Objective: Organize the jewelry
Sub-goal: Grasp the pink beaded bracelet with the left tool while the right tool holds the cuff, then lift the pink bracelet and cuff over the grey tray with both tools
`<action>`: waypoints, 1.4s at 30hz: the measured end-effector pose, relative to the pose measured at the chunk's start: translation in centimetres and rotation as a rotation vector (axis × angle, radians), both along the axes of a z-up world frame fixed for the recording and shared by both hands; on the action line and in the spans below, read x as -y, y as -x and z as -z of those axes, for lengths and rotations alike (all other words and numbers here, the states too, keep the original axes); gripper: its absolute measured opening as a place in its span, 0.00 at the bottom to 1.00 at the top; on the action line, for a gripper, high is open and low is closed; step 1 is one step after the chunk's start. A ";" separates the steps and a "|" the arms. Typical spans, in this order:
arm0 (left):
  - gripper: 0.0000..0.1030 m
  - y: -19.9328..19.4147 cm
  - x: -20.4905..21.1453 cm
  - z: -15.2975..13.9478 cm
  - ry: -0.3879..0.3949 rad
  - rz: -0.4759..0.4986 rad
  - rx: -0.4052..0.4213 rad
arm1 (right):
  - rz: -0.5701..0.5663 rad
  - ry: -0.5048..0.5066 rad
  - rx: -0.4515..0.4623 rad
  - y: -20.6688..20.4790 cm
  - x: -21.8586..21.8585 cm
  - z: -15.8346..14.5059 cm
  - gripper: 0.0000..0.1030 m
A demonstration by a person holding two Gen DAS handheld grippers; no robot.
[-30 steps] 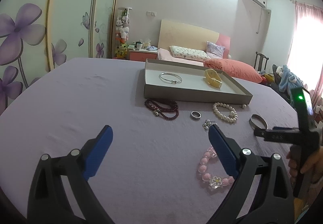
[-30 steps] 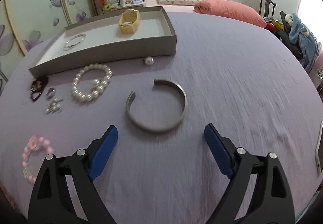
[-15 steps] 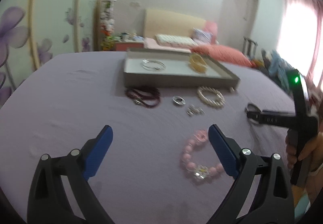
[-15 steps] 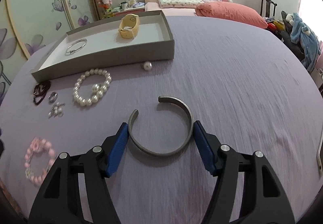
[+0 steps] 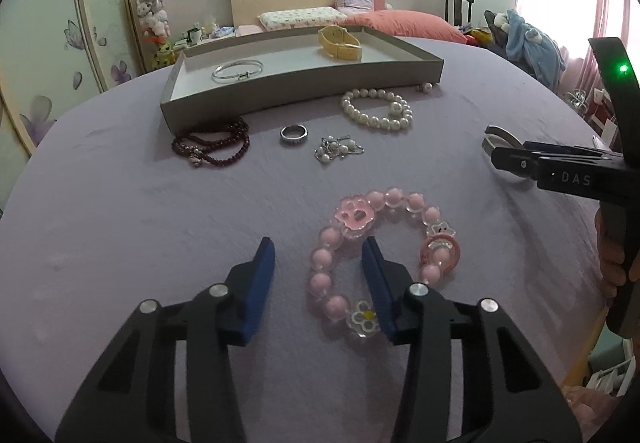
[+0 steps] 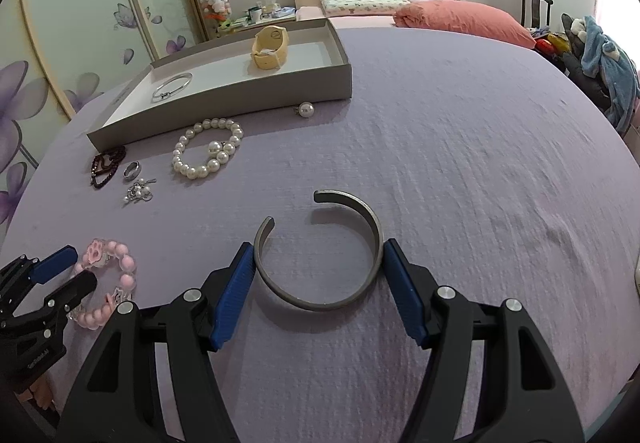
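Pink bead bracelet [image 5: 384,263] carries paw and flower charms.

Metal cuff [image 5: 493,137] mostly hidden behind right gripper [image 5: 504,159].

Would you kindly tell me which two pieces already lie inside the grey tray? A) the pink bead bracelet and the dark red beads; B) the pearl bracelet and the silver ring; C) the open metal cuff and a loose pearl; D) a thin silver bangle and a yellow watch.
D: the thin silver bangle and the yellow watch lie inside the grey tray; everything else lies on the purple cloth.
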State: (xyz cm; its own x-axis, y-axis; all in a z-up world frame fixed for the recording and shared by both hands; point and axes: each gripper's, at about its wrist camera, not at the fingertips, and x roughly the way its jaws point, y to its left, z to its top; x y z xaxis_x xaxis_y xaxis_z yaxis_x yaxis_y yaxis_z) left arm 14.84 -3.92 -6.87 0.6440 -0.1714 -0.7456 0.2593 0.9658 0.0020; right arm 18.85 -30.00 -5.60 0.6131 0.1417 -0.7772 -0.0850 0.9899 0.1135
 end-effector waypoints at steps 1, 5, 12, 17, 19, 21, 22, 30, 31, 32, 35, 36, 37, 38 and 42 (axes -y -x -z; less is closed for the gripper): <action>0.43 0.0 0.0 0.0 0.001 0.004 -0.004 | -0.001 0.003 0.001 0.0 -0.1 0.0 0.63; 0.43 -0.1 0.3 -0.1 -0.029 0.043 -0.011 | -0.007 0.002 0.002 0.1 -0.3 0.0 0.63; 0.29 -0.5 1.3 -0.3 -0.080 0.159 -0.039 | -0.011 0.004 0.000 0.1 -0.3 0.0 0.63; 0.14 -0.1 2.3 -0.2 -0.139 0.235 -0.025 | -0.012 -0.001 0.000 0.2 -0.4 0.0 0.63; 0.13 0.2 2.5 -0.2 -0.153 0.229 -0.007 | -0.012 -0.006 0.001 0.3 -0.4 0.0 0.63; 0.13 0.3 2.1 -0.2 -0.125 0.213 -0.007 | -0.012 -0.014 0.002 0.4 -0.3 0.0 0.63; 0.13 0.3 1.9 -0.2 -0.112 0.206 -0.007 | -0.011 -0.016 0.002 0.4 -0.2 0.0 0.63; 0.13 1.0 0.2 -1.6 -0.051 0.152 0.035 | -0.018 -0.018 0.009 0.7 -0.4 0.0 0.63; 0.13 1.0 0.0 -1.7 -0.046 0.147 0.037 | -0.018 -0.017 0.009 0.6 -0.3 -0.1 0.63; 0.13 1.1 -0.3 -1.8 -0.036 0.138 0.037 | -0.020 -0.015 0.010 0.7 -0.3 -0.1 0.63; 0.13 1.0 -1.1 -1.8 -0.020 0.105 0.037 | -0.025 -0.012 0.011 0.8 -0.5 -0.1 0.63; 0.13 1.0 -1.6 -1.8 -0.009 0.093 0.037 | -0.025 -0.014 0.011 0.9 -0.5 -0.1 0.63; 0.13 1.0 -1.9 -1.9 0.003 0.080 0.039 | -0.026 -0.018 0.012 0.9 -0.5 -0.1 0.63; 0.13 0.9 -2.5 -2.2 0.023 0.063 0.043 | -0.027 -0.022 0.012 1.0 -0.5 -0.1 0.63; 0.13 1.0 -4.1 -3.3 0.089 0.020 0.082 | -0.031 -0.029 0.019 1.4 -0.8 -0.2 0.63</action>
State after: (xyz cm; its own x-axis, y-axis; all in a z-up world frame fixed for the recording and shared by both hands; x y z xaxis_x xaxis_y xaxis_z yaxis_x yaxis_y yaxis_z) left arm 13.88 0.16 -3.60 0.6982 -0.2473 -0.6718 0.2805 0.9579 -0.0611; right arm 17.49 -29.21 -5.37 0.6223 0.1831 -0.7610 -0.1177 0.9831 0.1403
